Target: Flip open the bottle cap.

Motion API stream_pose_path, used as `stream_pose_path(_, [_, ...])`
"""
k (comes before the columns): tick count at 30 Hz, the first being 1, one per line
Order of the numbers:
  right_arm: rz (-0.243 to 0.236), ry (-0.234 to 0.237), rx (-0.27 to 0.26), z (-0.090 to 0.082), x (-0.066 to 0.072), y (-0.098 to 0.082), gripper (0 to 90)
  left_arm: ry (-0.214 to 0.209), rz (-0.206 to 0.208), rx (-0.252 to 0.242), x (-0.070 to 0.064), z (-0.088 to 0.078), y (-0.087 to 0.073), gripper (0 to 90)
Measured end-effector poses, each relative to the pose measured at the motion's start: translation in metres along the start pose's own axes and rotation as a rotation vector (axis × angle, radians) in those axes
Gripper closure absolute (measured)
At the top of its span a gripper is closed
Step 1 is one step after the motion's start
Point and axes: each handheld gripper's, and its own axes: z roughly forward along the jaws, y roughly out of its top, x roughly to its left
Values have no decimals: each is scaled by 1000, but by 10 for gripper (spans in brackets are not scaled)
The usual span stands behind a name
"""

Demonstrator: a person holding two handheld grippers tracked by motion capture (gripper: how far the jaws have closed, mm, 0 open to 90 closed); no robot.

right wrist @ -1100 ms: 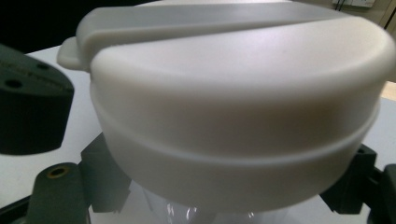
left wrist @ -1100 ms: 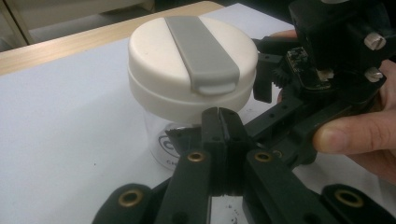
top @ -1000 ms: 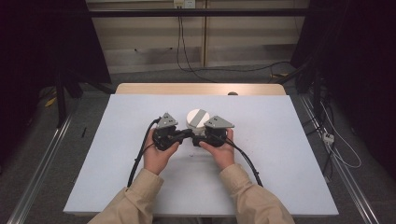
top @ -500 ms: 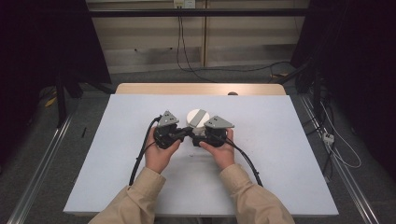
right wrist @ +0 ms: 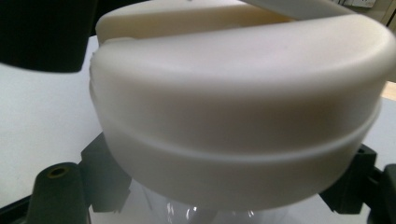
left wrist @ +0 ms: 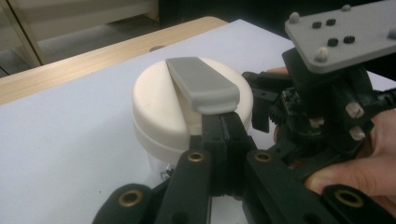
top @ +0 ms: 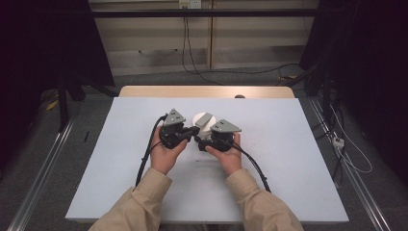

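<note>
Left hand-held gripper (left wrist: 223,125) pressed shut — tips just under the cream lid's (left wrist: 159,107) grey handle (left wrist: 201,84).

A: Lid (left wrist: 163,107) is showing cream-white, with a plain grey flip tab (left wrist: 201,84) on top.
B: Body under it?
A: Jar (right wrist: 205,210) is looking clear and see-through below the lid.
B: Grippers?
A: Left gripper (top: 192,131) and right gripper (top: 199,139) are both reading black, brass-coloured rivets at the joints, grey plates on top with black screws.
B: Surroundings?
A: Table (top: 288,159) is showing pale blue-white, a light wood strip (top: 144,91) along the far edge. Sleeves (top: 139,202) are coming in beige.
</note>
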Motion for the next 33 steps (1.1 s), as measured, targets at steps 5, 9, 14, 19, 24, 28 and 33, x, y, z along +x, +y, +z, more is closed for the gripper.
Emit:
stream_pose_path(5, [0,1,0,0,0,0,186,2,3,-3,1,0,6,900])
stream_pose_path(9, [0,0,1,0,0,0,186,5,1,0,1,1,11,900])
stream_pose_path(14, [3,0,1,0,0,0,186,9,8,0,1,2,14,900])
stream_pose_path(19, [2,0,1,0,0,0,186,12,4,-3,2,3,17,900])
stream_pose_path(24, [1,-1,2,0,0,0,186,17,10,2,3,4,21,900])
stream_pose_path(28, [1,-1,1,0,0,0,186,13,6,-5,3,6,24,900])
stream_pose_path(33, [0,-2,1,0,0,0,186,15,7,-4,3,8,27,900])
